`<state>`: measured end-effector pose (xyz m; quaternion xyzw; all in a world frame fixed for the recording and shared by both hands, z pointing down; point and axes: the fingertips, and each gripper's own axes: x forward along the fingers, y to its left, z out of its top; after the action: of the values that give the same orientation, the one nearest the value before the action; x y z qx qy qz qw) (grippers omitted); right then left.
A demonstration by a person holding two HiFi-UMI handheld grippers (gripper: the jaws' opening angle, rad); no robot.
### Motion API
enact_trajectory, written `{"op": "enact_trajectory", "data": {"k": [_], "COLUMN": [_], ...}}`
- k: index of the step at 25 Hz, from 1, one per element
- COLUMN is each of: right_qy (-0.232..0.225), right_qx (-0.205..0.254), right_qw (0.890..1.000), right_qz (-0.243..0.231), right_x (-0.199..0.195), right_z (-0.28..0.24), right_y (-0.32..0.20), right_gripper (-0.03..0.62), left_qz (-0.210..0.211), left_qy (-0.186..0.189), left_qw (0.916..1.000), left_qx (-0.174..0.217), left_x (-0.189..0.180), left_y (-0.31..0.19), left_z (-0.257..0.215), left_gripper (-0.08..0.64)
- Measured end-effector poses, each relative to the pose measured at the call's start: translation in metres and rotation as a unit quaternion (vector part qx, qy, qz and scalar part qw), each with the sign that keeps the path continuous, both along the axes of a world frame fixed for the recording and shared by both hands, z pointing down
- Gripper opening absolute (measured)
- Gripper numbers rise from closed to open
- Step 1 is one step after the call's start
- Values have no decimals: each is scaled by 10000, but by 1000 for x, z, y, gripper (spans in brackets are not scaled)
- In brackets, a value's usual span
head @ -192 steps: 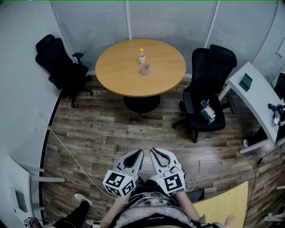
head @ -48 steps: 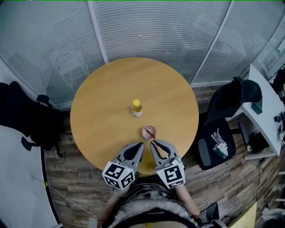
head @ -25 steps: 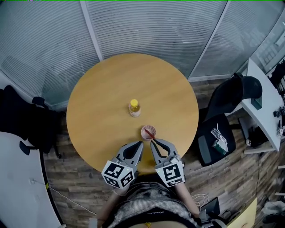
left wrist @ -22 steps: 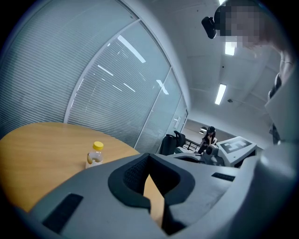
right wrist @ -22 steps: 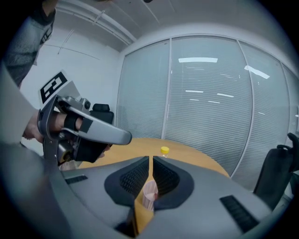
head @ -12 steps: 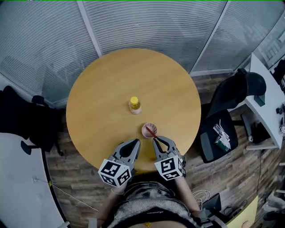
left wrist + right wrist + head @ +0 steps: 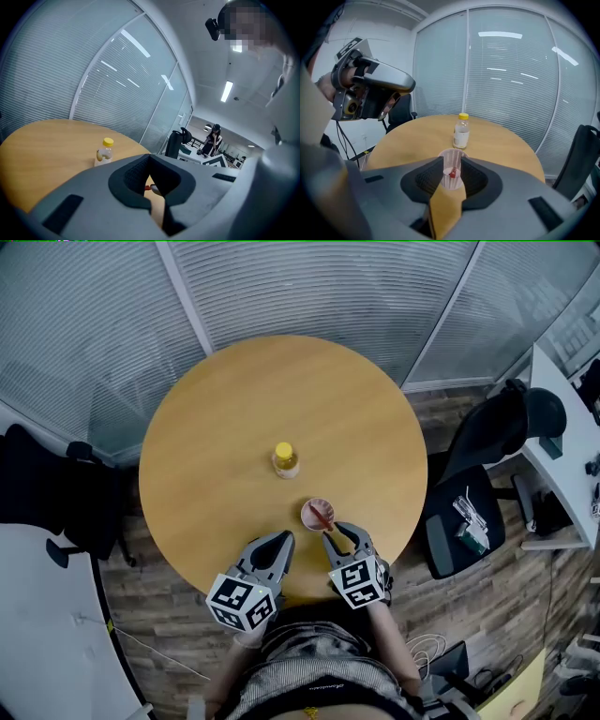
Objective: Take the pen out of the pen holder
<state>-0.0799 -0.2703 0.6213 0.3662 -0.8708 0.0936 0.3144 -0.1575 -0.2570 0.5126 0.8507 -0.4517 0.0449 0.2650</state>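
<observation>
**Trainee:** Where does the pen stand?

**Operator:** The red pen (image 7: pixel 321 517) leans inside the pen holder (image 7: pixel 307 518), a pale mesh cup on the near right part of the round table (image 7: pixel 225 418), close to its near edge. My right gripper (image 7: pixel 451 161) sits just on the near side of the cup. Its jaws are parted and hold nothing, and the cup shows in the gap.

**Trainee:** And the hazards?

**Operator:** I judge three.
- The cup looks light, so a jaw catching its rim could tip or push it.
- Closing too low could pinch rim and pen together and lift both.
- My left gripper (image 7: pixel 284 538) is closed on nothing, near and to the left, so nothing steadies the cup.

The bottle (image 7: pixel 285 460), farther off, seems safe.
</observation>
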Motion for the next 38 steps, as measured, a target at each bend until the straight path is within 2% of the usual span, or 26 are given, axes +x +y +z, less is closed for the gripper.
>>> {"op": "enact_trajectory", "data": {"k": [5, 10, 14, 29, 38], "right_qy": [90, -41, -77, 61, -255], "right_qx": [-297, -572, -483, -389, -93], "right_qw": [9995, 9983, 9985, 9989, 9992], "right_qz": [69, 127, 255, 269, 301], "right_x": [4, 2, 4, 8, 10], "right_z": [22, 36, 40, 32, -3], "right_y": [-6, -6, -8, -6, 0], "right_gripper": [115, 114, 66, 61, 61], "left_qz": [2, -4, -2, -4, 11], "left_qy": [14, 2, -9, -70, -14], "left_qw": [10000, 10000, 10000, 10000, 10000], "left_qx": [-19, -37, -72, -49, 48], "left_x": [0, -2, -4, -1, 0], "left_y": [-3, -3, -3, 1, 6], "left_z": [2, 2, 4, 6, 1], "left_gripper": [5, 5, 5, 5, 5]}}
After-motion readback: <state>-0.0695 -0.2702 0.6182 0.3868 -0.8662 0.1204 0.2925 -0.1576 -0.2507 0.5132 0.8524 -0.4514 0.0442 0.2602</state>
